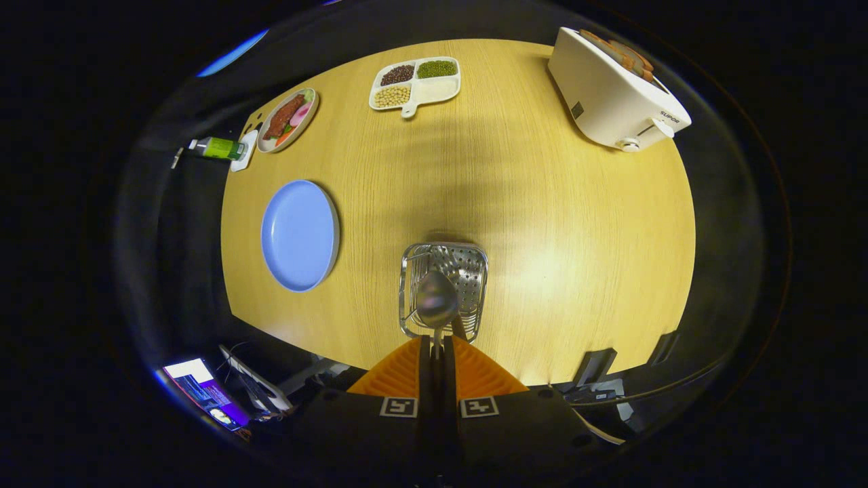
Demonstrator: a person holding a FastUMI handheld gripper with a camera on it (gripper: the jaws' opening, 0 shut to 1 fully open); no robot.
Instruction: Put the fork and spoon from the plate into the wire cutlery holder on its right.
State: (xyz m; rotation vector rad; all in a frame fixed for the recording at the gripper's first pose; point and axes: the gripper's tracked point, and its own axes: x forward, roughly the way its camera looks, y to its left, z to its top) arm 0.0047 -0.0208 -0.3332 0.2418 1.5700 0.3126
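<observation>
My gripper (437, 339) looks straight down at the wooden table from above. Its orange fingers (407, 369) are shut on the thin handle of a metal spoon (436, 299), whose bowl points ahead and hangs over the wire cutlery holder (475, 261). The holder is a square metal basket with a perforated bottom, directly ahead of the fingertips. A dark handle-like piece (459, 328) shows inside the holder beside the spoon's handle; I cannot tell if it is the fork. The blue plate (299, 234) lies bare to the left of the holder.
A white toaster (614, 95) with bread slices stands at the far right. A white divided dish of beans (415, 83) and a plate of food (287, 119) lie at the far side. A green bottle (218, 148) lies off the table's left edge.
</observation>
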